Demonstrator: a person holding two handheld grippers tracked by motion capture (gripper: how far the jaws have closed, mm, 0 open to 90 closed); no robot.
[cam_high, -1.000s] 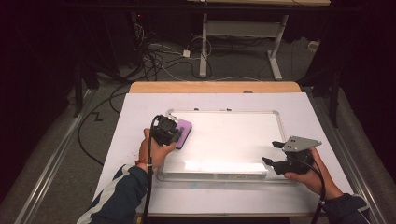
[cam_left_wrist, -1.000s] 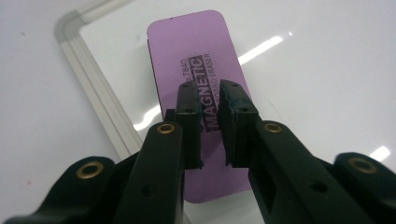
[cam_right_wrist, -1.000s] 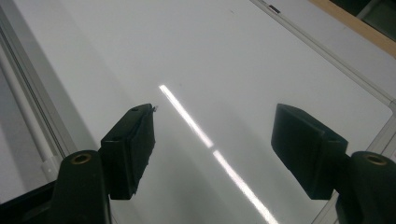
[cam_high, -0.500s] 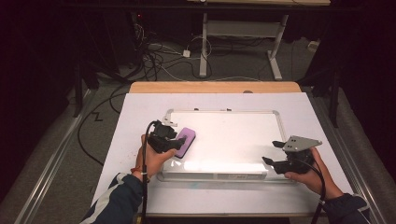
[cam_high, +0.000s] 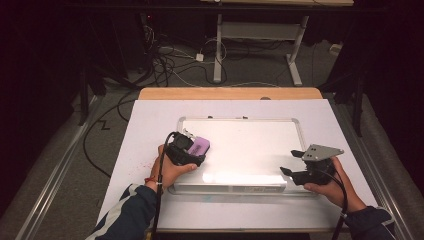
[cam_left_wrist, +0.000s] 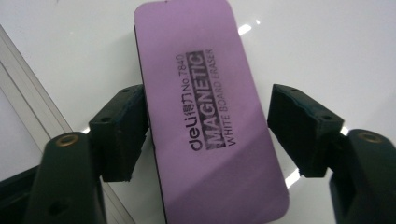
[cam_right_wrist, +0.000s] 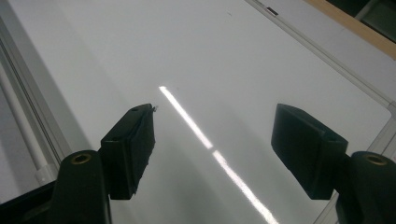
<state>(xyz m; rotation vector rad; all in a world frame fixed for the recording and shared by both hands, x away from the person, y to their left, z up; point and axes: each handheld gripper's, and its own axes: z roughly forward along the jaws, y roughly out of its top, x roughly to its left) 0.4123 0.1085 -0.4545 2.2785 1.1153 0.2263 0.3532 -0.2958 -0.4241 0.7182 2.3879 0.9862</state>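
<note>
**Eraser between parted jaws on the board**

The eraser (cam_left_wrist: 212, 116) lies flat on the board (cam_high: 250, 145), near its left frame. It looks light and stiff, with a smooth purple top; its long sides are the place to grip. The left claw (cam_left_wrist: 210, 126) straddles it: one jaw touches, the other stands off, so released. The right claw (cam_right_wrist: 215, 140) hangs released over the board's right part. Bare board lies between them.
</note>
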